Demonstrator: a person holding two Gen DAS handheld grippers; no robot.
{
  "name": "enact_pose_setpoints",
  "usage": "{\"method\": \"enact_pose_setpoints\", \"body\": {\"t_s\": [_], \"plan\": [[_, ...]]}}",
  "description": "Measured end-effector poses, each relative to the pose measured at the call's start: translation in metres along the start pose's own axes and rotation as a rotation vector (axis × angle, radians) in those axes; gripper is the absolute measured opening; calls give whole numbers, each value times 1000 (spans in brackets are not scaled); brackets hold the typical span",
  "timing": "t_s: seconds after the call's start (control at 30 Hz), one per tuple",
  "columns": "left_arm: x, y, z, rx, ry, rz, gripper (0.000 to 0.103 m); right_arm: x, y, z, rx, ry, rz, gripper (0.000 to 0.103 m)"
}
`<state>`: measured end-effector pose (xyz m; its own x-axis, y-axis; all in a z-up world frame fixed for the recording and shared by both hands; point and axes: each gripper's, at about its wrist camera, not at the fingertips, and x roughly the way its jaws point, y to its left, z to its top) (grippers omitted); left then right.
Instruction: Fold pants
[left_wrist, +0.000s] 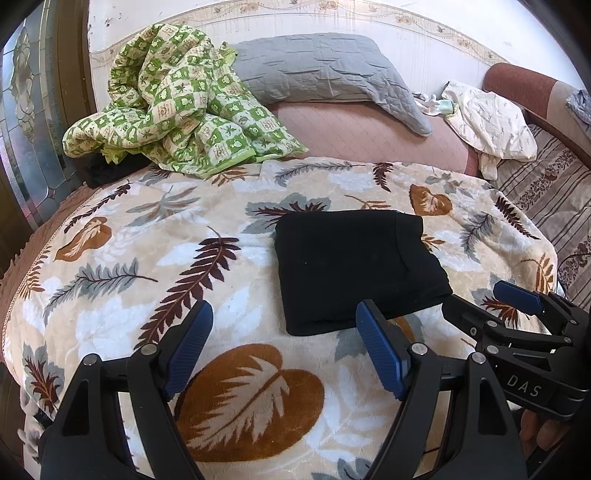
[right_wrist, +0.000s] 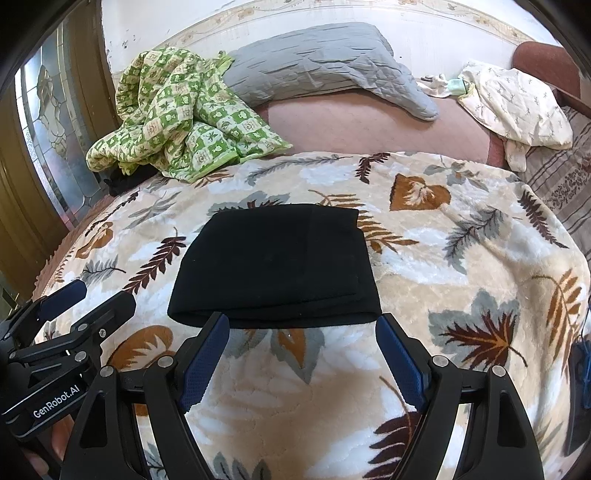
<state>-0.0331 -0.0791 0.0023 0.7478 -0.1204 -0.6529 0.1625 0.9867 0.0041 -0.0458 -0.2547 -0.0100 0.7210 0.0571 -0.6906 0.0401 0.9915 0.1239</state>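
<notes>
**Folded pants lie just ahead of my right gripper**

The black pants (right_wrist: 275, 266) lie as a compact folded bundle on the leaf-print blanket (right_wrist: 443, 258) of the bed, well short of the green checked quilt (right_wrist: 177, 114). My right gripper (right_wrist: 303, 354) is nearer: spread wide, holding nothing, centred just before the pants' near folded edge. My left gripper (left_wrist: 284, 343), also spread and empty, sits to that edge's left. The bundle is nearly square, slightly longer across me, and I judge the folding nearly complete.
</notes>
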Motion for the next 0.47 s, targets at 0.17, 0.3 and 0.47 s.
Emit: {"method": "enact_pose_setpoints", "body": {"t_s": [0.17, 0.3, 0.47], "plan": [[3, 0, 0, 0, 9, -6, 80, 3, -1, 0, 0, 12, -2, 83], [6, 2, 1, -3, 9, -14, 80, 4, -2, -1, 0, 14, -2, 83], [8, 2, -1, 12, -10, -21, 82, 7, -4, -4, 1, 20, -5, 83]]}}
